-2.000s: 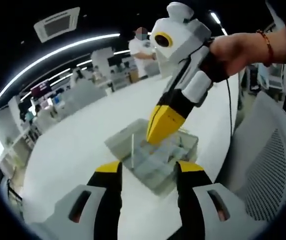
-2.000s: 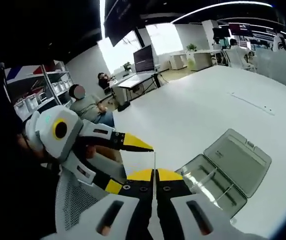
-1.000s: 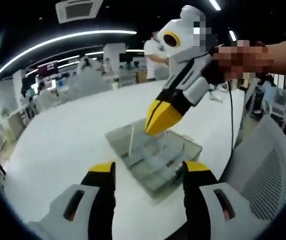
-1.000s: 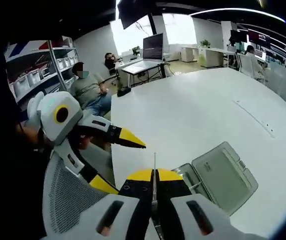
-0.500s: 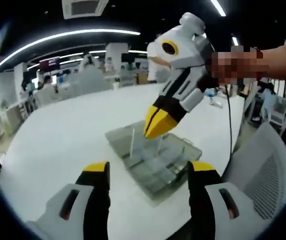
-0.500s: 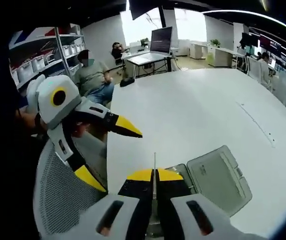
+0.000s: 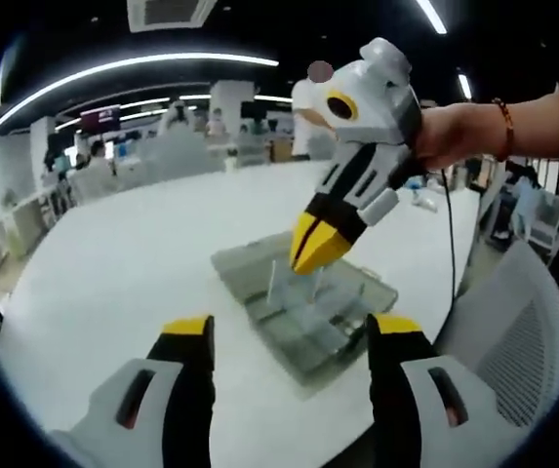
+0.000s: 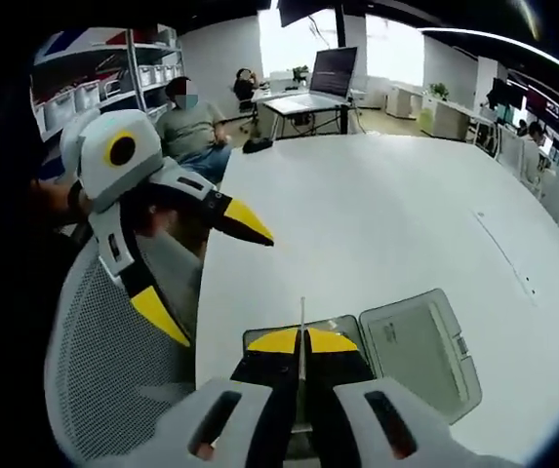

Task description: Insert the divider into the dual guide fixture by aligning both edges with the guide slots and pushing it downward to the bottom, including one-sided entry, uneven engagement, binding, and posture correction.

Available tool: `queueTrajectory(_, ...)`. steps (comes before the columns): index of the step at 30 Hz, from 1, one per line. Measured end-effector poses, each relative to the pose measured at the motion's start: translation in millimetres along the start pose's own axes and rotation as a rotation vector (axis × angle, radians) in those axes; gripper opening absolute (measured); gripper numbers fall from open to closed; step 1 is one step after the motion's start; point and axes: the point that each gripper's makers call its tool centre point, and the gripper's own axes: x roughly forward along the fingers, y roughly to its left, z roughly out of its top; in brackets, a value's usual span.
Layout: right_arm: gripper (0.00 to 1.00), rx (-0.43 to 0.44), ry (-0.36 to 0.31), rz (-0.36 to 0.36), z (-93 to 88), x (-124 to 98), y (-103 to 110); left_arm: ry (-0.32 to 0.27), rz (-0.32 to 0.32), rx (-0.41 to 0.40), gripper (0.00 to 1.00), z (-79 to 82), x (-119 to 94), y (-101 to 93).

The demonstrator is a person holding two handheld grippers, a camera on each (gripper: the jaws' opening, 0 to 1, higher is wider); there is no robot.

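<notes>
A clear plastic box, the guide fixture (image 7: 303,317), lies on the white table (image 7: 113,263) with its lid (image 7: 245,255) folded open. My right gripper (image 7: 314,255) comes down from the upper right, shut on a thin clear divider (image 7: 277,283) whose lower edge is down in the box. In the right gripper view the divider (image 8: 301,317) is edge-on between my shut right gripper (image 8: 301,341), with the lid (image 8: 420,351) to the right. My left gripper (image 7: 292,336) hovers open in front of the box, holding nothing, and it appears open at the left as left gripper (image 8: 201,268).
A grey mesh chair (image 7: 513,331) stands at the table's near edge; the chair (image 8: 113,370) lies beneath my left gripper. A person (image 8: 189,122) sits beyond the table by a desk with a monitor (image 8: 333,68). White table (image 8: 377,214) stretches beyond the box.
The right gripper has come down, and the divider that stood tall over the box now sits lower in it. The left gripper has stayed open and nearly still.
</notes>
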Motion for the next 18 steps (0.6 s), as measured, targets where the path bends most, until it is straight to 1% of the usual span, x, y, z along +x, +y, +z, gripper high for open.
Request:
queueTrajectory(2,0.00,-0.001,0.003,0.001,-1.0,1.4,-0.6,-0.016,0.007,-0.001,0.62,3.9,-1.0,2.3)
queueTrajectory(8,0.00,0.004,0.028,0.008,-8.6,5.1,-2.4,-0.021,0.013,-0.015,0.62,4.6,-1.5,4.6)
queueTrajectory(10,0.00,-0.017,0.038,0.002,-11.4,6.3,-3.1,-0.023,0.023,-0.007,0.61,4.8,-2.3,6.1)
queueTrajectory(12,0.00,0.014,0.016,0.021,-9.6,8.2,0.2,-0.032,0.032,-0.006,0.61,6.2,-3.8,7.6)
queueTrajectory(14,0.00,0.001,0.035,0.011,-13.7,10.2,-2.1,-0.031,0.036,-0.016,0.60,5.6,-4.6,8.9)
queueTrajectory(17,0.00,-0.001,0.054,0.024,-18.2,14.2,0.6,-0.032,0.038,-0.017,0.60,5.0,-5.4,10.0)
queueTrajectory(18,0.00,-0.024,0.065,0.017,-20.0,15.0,-0.3,-0.031,0.039,-0.020,0.60,4.7,-5.5,10.3)
